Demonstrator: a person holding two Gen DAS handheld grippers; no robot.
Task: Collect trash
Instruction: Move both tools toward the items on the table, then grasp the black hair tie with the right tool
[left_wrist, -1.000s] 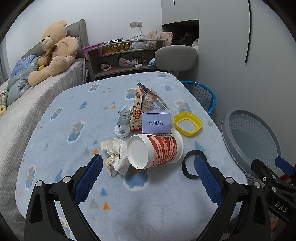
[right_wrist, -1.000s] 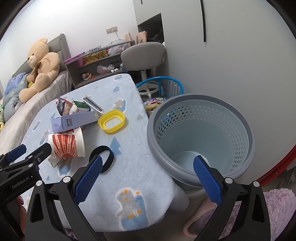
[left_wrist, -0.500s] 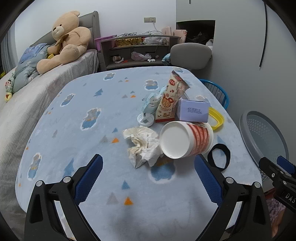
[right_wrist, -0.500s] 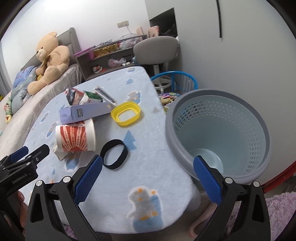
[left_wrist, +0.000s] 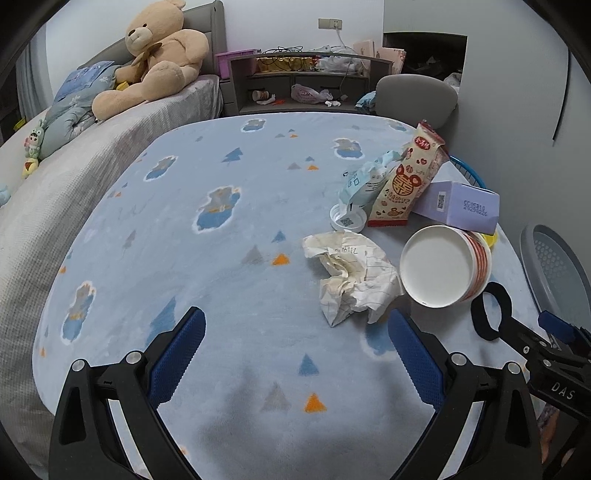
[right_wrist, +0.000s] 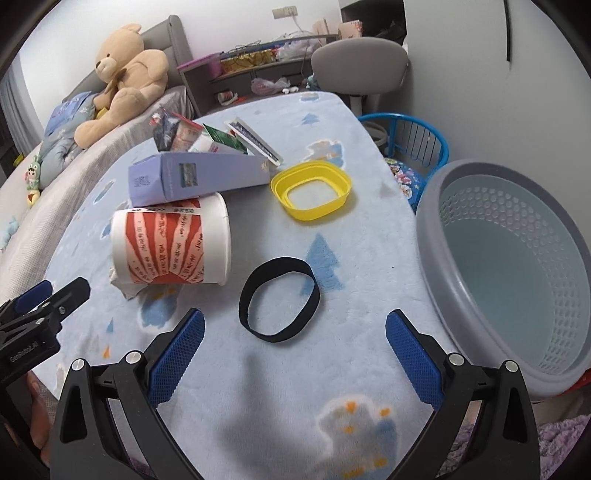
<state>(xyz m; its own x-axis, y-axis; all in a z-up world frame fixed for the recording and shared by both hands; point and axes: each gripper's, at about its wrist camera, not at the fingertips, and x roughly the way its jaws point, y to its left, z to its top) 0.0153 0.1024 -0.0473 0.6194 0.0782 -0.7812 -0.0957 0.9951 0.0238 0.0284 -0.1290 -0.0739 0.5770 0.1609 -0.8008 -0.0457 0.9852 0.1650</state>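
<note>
The left gripper (left_wrist: 295, 354) now sits further left than a second ago, so the crumpled paper (left_wrist: 352, 275) and the paper cup (left_wrist: 441, 266) lie ahead to its right instead of straight between its fingers. The right gripper (right_wrist: 294, 356) is closer over the table, the black band (right_wrist: 279, 298) now just ahead between its open fingers, the gray basket (right_wrist: 517, 280) off to its right.

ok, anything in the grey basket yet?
No, in the right wrist view the grey basket shows only its bare perforated wall and floor.
</note>
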